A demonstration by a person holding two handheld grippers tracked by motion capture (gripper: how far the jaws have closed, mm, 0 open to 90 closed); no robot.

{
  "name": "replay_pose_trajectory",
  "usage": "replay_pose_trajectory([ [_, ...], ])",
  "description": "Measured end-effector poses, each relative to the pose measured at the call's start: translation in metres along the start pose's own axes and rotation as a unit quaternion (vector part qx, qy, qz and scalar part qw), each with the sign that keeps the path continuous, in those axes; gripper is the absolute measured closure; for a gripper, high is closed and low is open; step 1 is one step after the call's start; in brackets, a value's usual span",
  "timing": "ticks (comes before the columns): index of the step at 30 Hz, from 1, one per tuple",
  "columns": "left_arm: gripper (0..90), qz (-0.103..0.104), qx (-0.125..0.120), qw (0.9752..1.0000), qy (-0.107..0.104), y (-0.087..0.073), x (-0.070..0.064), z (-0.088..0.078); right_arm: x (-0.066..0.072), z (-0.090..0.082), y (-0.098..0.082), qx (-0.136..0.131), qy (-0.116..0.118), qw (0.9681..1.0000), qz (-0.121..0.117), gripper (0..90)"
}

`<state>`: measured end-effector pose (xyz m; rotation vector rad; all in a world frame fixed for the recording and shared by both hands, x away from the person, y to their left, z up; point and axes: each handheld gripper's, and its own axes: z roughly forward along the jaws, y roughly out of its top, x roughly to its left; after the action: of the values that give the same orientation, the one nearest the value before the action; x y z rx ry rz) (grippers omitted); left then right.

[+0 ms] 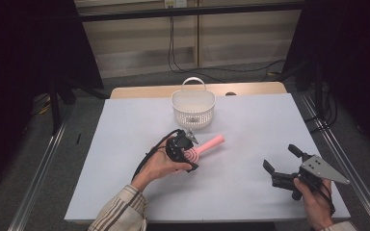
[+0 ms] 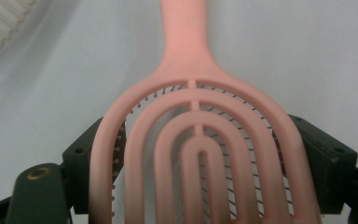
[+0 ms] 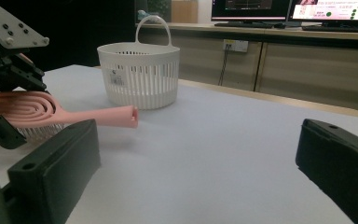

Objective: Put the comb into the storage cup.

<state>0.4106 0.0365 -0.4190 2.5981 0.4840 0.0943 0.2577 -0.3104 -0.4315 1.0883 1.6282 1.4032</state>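
Note:
A pink hairbrush (image 1: 212, 143) with a vented, arched head is held by my left gripper (image 1: 191, 153) just in front of the white basket (image 1: 193, 108). In the left gripper view the black jaws press on both sides of the brush head (image 2: 196, 140), and the handle points away over the white table. The right gripper view shows the hairbrush (image 3: 98, 114) held level, bristles down, handle toward the basket (image 3: 139, 74). My right gripper (image 1: 280, 157) rests in a hand at the table's front right, open, with nothing between its jaws (image 3: 196, 163).
The white sheet (image 1: 250, 192) covers the table, with a wooden edge at the back. The basket's slatted wall (image 2: 0, 23) shows at the top left of the left gripper view. Metal rails run along both sides of the table, and cables hang behind it.

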Motion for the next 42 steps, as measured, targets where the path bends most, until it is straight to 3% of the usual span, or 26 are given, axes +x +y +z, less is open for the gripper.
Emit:
replay_pose_trajectory([
  [9,19.5,-0.015,-0.02,0.9996,0.01,-0.001,0.003,-0.006,0.0,0.0,0.0,0.0,-0.001,1.0,0.0,0.0],
  [10,19.5,-0.004,-0.015,0.9998,0.009,-0.001,0.005,-0.009,0.0,0.0,0.0,-0.001,0.0,1.0,0.0,0.0],
  [12,19.5,-0.017,-0.031,0.9993,0.009,-0.002,0.003,-0.01,0.0,0.0,0.0,0.0,-0.001,1.0,0.0,0.0],
  [13,19.5,-0.007,-0.025,0.9996,0.009,-0.002,0.005,-0.012,0.0,0.0,0.0,0.0,-0.001,1.0,0.0,0.0],
  [15,19.5,-0.018,-0.037,0.9991,0.01,-0.003,0.004,-0.012,0.0,0.0,0.0,-0.001,-0.001,1.0,0.0,0.0],
  [17,19.5,-0.011,-0.033,0.9993,0.009,-0.004,0.005,-0.014,0.0,0.0,0.0,-0.001,0.0,1.0,0.001,0.0],
  [18,19.5,-0.021,-0.036,0.9991,0.002,-0.004,0.004,-0.013,0.0,0.0,0.0,0.0,0.0,1.0,0.001,0.0],
  [20,19.5,-0.027,-0.04,0.9988,0.007,-0.004,0.003,-0.014,0.0,0.0,0.0,-0.001,0.0,1.0,0.0,0.0],
  [21,19.5,-0.015,-0.031,0.9994,0.006,-0.004,0.003,-0.016,0.0,0.0,0.0,-0.001,0.0,1.0,0.0,0.0],
  [23,19.5,-0.013,-0.035,0.9993,0.008,-0.004,0.003,-0.018,0.0,0.0,0.0,-0.001,0.0,1.0,0.0,0.0],
  [24,19.5,-0.025,-0.046,0.9986,0.006,-0.004,0.001,-0.018,0.0,0.0,0.0,-0.001,0.0,1.0,0.0,0.0],
  [25,19.5,-0.011,-0.042,0.999,0.008,-0.004,0.002,-0.021,0.0,0.0,0.0,-0.001,0.0,1.0,0.0,0.0],
  [26,19.5,-0.021,-0.052,0.9984,0.005,-0.005,0.001,-0.021,0.0,0.0,0.0,-0.001,0.0,1.0,0.001,0.0],
  [28,19.5,-0.008,-0.052,0.9986,0.003,-0.005,0.002,-0.025,0.0,0.0,0.0,-0.001,0.0,1.0,0.0,0.0],
  [29,19.5,-0.022,-0.061,0.9979,-0.003,-0.006,0.0,-0.025,0.0,0.0,0.0,-0.001,0.0,1.0,0.0,0.0],
  [30,19.5,-0.008,-0.056,0.9984,-0.007,-0.006,0.002,-0.028,0.0,0.0,0.0,-0.001,0.0,1.0,0.0,0.0],
  [32,19.5,-0.021,-0.069,0.9973,-0.013,-0.008,0.0,-0.029,0.0,0.0,0.0,-0.001,0.0,1.0,0.0,0.0],
  [42,19.4,-0.011,-0.068,0.9975,-0.019,-0.012,0.002,-0.037,0.0,0.0,0.0,0.0,0.0,1.0,0.0,0.0],
])
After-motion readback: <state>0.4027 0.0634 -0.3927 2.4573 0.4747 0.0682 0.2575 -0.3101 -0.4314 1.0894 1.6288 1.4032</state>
